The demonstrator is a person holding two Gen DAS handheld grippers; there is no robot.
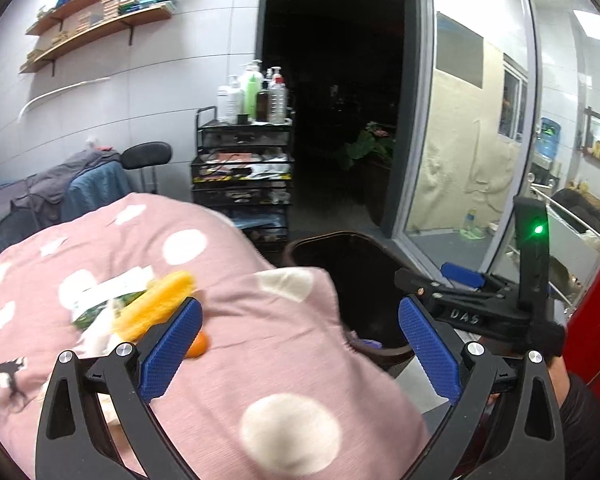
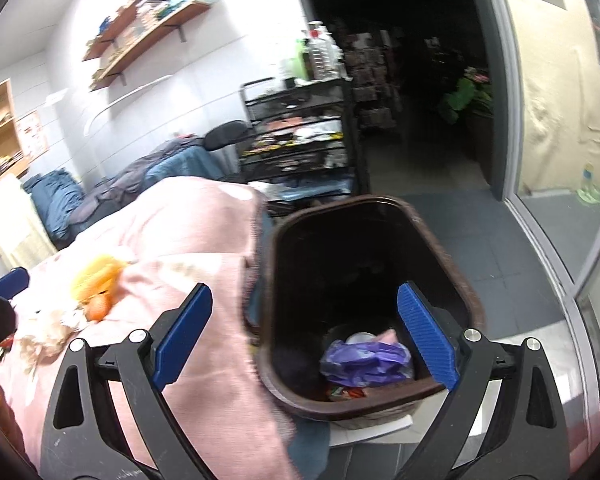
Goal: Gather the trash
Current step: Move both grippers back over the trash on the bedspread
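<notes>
A dark brown trash bin (image 2: 452,276) stands beside a bed with a pink dotted blanket (image 1: 228,344). Inside the bin lie a purple plastic bag (image 2: 364,360) and small wrappers. My right gripper (image 2: 304,336) is open and empty above the bin's near rim. On the blanket lie a yellow sponge-like piece (image 1: 156,304), an orange fruit (image 1: 199,345), a green-and-white wrapper (image 1: 100,296) and crumpled paper; the pile also shows in the right wrist view (image 2: 96,280). My left gripper (image 1: 300,348) is open and empty over the blanket, just right of the pile. The bin (image 1: 320,246) is beyond the blanket's edge.
A black mesh cart (image 1: 242,176) with bottles on top stands behind the bed by a dark doorway. A glass door (image 1: 472,120) is at the right. Clothes lie over a chair (image 1: 80,184) at the left. Wall shelves (image 1: 100,12) hang above.
</notes>
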